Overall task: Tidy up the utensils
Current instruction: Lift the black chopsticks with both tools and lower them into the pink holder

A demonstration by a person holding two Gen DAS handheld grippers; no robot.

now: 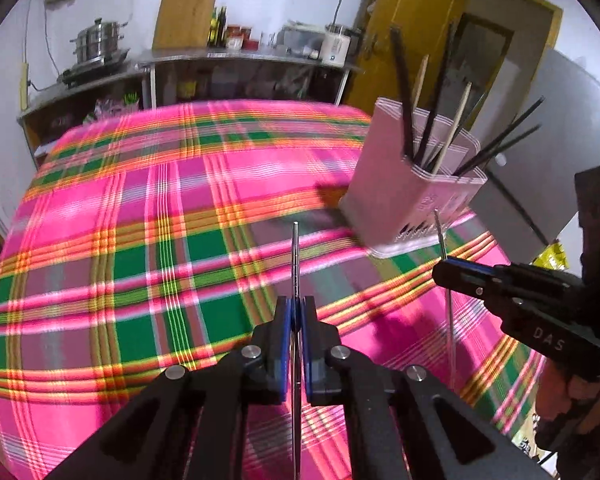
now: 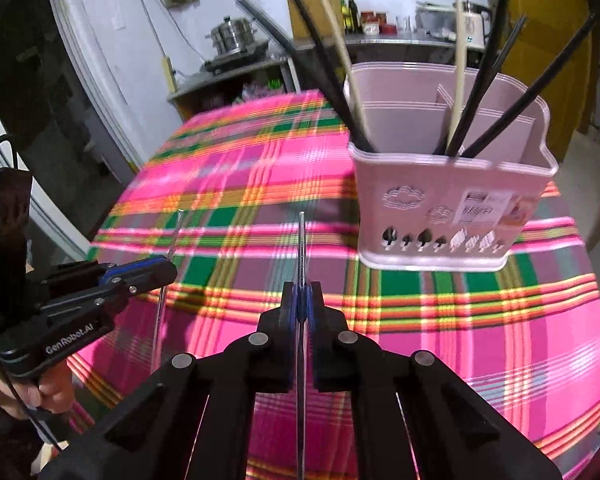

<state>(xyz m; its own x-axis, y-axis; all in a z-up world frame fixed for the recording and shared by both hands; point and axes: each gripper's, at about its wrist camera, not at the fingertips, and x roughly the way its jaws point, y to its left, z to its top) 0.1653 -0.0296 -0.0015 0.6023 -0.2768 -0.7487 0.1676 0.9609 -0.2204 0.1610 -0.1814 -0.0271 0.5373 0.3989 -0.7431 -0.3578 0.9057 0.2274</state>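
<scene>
A pink utensil holder (image 1: 396, 184) (image 2: 432, 184) stands on the plaid tablecloth (image 1: 140, 240) (image 2: 236, 184), with several black and pale wooden chopsticks (image 1: 454, 132) (image 2: 460, 80) leaning in its compartments. My left gripper (image 1: 296, 306) (image 2: 169, 268) is shut on a thin metal chopstick (image 1: 295, 256) (image 2: 175, 232), held above the cloth to the left of the holder. My right gripper (image 2: 302, 290) (image 1: 441, 266) is shut on a second metal chopstick (image 2: 301, 244) (image 1: 439, 232), just in front of the holder. Both sticks point up and away from the fingers.
Beyond the table runs a steel counter (image 1: 240, 58) with a steamer pot (image 1: 98, 42), a wooden cutting board (image 1: 186, 16), bottles and a white kettle (image 1: 336, 46). A yellow door (image 1: 416, 20) and a grey fridge (image 1: 556, 148) stand to the right. A person's hand (image 2: 40, 390) grips the left handle.
</scene>
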